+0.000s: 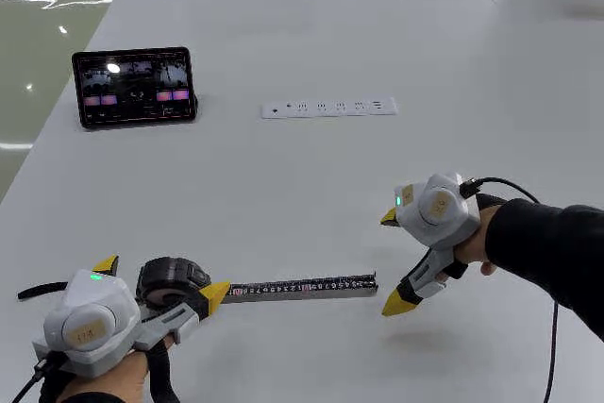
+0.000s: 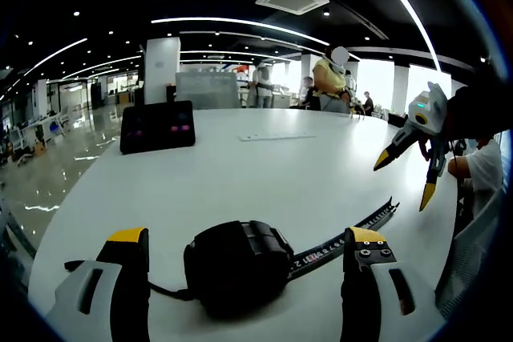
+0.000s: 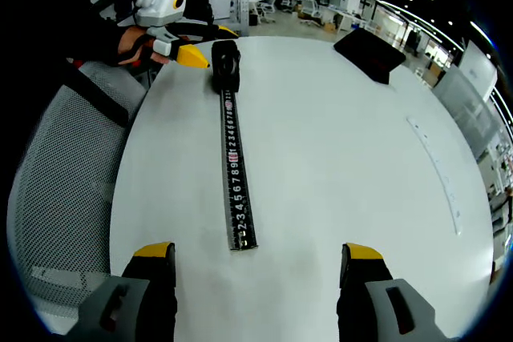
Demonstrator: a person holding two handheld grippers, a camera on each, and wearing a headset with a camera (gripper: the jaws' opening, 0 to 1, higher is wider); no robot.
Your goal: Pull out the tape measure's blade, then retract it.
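Two grippers, both with jaws spread wide. The tape measure (image 1: 172, 277) sits between the left gripper (image 1: 160, 278) jaws at seven o'clock on the table (image 1: 311, 186). Its blade (image 1: 300, 287) reaches toward the right gripper (image 1: 393, 261) at four o'clock.

The left claw (image 1: 160, 280) and right claw (image 1: 393, 262) are showing grey housings (image 1: 439, 207) and yellow-tipped black jaws. A black cable (image 1: 505, 184) is exiting the right claw. The person is wearing a black sleeve (image 1: 552, 252).
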